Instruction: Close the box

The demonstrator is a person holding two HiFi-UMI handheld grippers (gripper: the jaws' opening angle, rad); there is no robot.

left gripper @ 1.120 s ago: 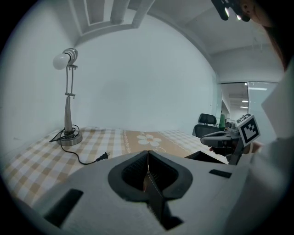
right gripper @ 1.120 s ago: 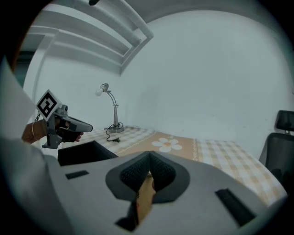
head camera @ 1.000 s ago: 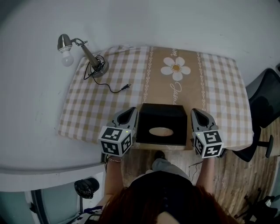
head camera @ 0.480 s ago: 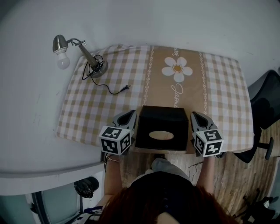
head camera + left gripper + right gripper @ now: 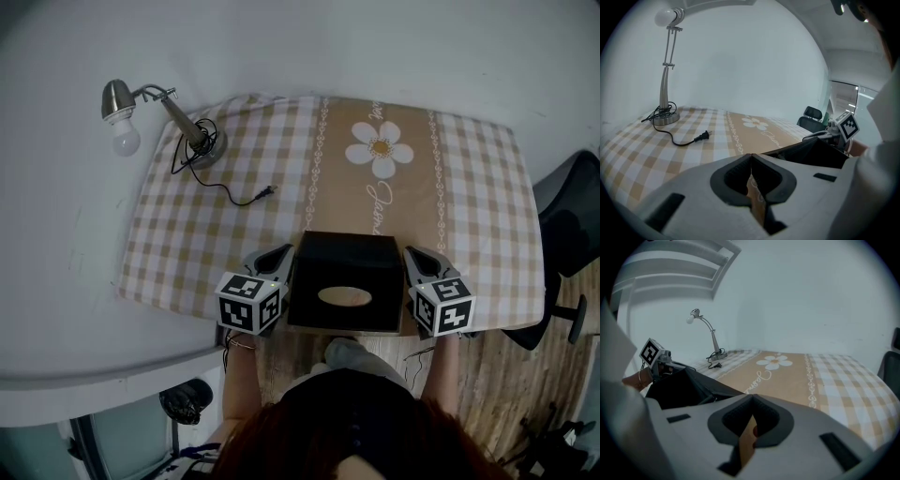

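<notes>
Head view: black box with an oval top opening, at the near edge of the checked worktop, centre. Left gripper just beside the box's left wall and right gripper just beside its right wall; contact cannot be told. Left gripper view: jaws clenched together, nothing between. Right gripper view: likewise clenched, empty. Desk lamp at the far left corner, its plug loose on the cloth. Office chair beyond the right edge.
</notes>
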